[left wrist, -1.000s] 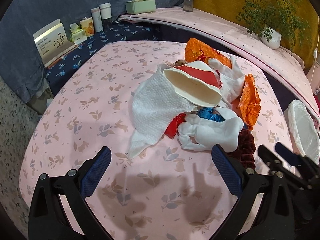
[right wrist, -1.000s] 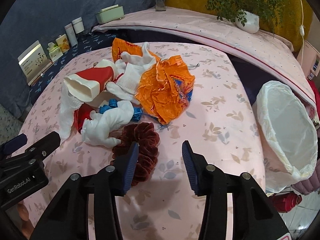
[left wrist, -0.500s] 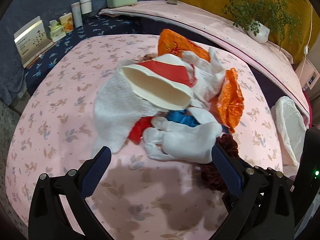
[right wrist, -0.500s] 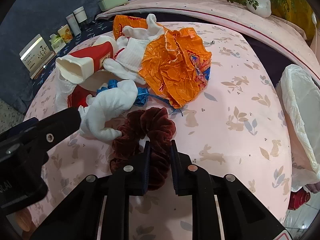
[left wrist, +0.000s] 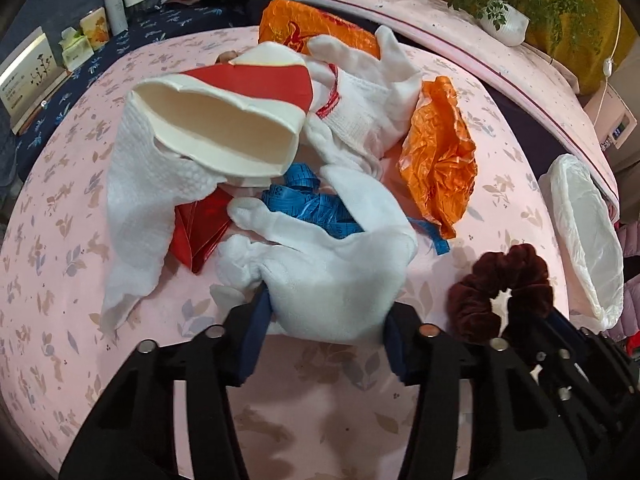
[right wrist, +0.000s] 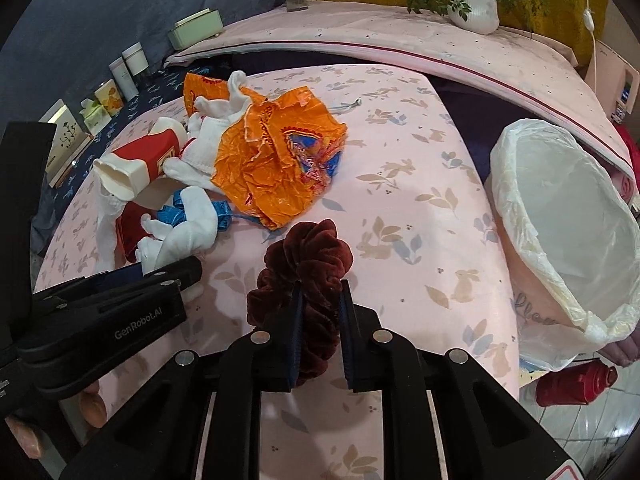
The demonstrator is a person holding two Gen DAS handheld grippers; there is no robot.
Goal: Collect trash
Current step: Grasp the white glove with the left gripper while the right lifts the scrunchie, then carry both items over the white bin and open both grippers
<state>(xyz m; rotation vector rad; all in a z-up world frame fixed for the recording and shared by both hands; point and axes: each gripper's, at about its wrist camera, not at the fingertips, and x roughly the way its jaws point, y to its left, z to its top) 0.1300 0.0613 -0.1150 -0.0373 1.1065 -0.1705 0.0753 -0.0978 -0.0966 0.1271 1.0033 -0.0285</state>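
Trash lies heaped on the desk (right wrist: 420, 216): gloves, wrappers, a cup. The right gripper (right wrist: 320, 312) has its jaws clamped on a soft scrunchie (right wrist: 304, 260); the left gripper (left wrist: 326, 320) is clamped on a limp glove (left wrist: 332, 276). Both look light and squashy, best pinched mid-bulk. The bin (right wrist: 516, 152) waits just beside.

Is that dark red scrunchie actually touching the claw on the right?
Touching. The right wrist view shows the scrunchie pinched between the right gripper's fingers, with velvet bulging out above them.

Home living room: floral tablecloth (right wrist: 400, 184), potted plant (right wrist: 476, 10), tissue box (right wrist: 196, 28), lined bin (right wrist: 560, 232).
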